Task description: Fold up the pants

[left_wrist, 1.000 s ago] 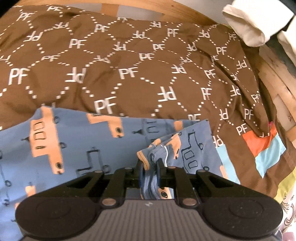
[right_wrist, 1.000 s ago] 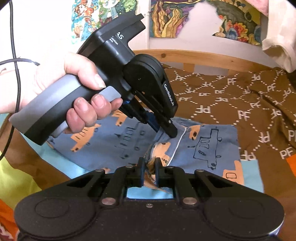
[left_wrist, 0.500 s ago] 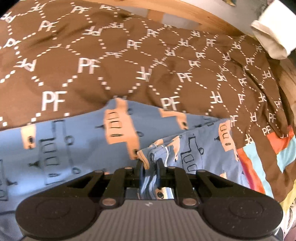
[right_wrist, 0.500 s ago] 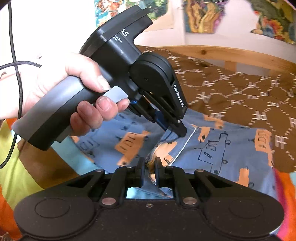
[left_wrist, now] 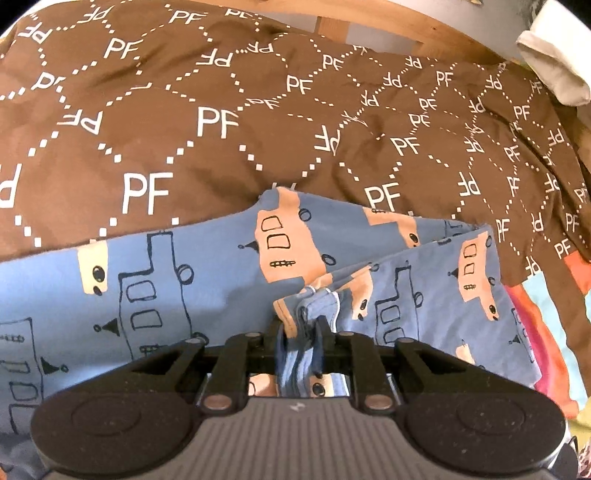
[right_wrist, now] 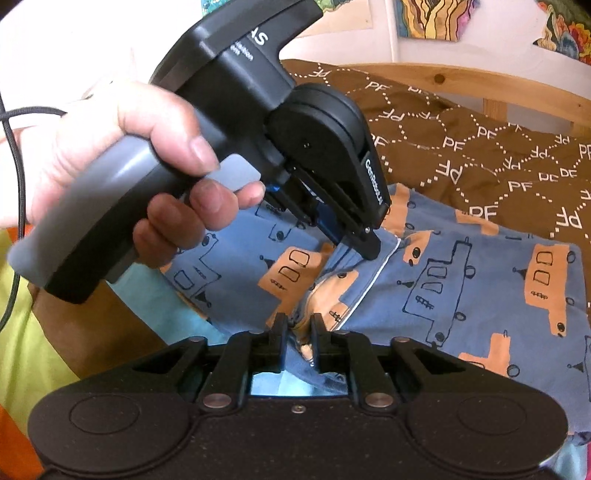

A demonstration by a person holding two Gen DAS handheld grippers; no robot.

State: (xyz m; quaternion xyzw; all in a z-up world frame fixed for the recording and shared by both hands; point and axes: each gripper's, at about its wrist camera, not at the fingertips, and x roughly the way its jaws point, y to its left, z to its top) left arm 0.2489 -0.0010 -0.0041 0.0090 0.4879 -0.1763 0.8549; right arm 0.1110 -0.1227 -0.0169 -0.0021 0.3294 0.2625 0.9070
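Note:
The pants [left_wrist: 207, 273] are blue with orange and outlined vehicle prints and lie on a brown bedspread [left_wrist: 221, 122]. My left gripper [left_wrist: 301, 326] is shut on a bunched edge of the pants. In the right wrist view the pants [right_wrist: 461, 280] spread to the right, and my right gripper [right_wrist: 297, 323] is shut on another bunched edge of them. The left gripper [right_wrist: 364, 245] also shows there, held in a hand, its tips pinching the fabric just beyond my right gripper.
A wooden bed rail [left_wrist: 369, 22] runs along the far side. A cream cloth [left_wrist: 550, 70] hangs at the upper right. A multicoloured patchwork cover [left_wrist: 543, 306] lies right of the pants. A cable [right_wrist: 11, 147] hangs at the left of the right wrist view.
Both grippers have carried the held pants edges over the rest of the garment, toward the far side of the bed. The spread pants now fill more of both views.

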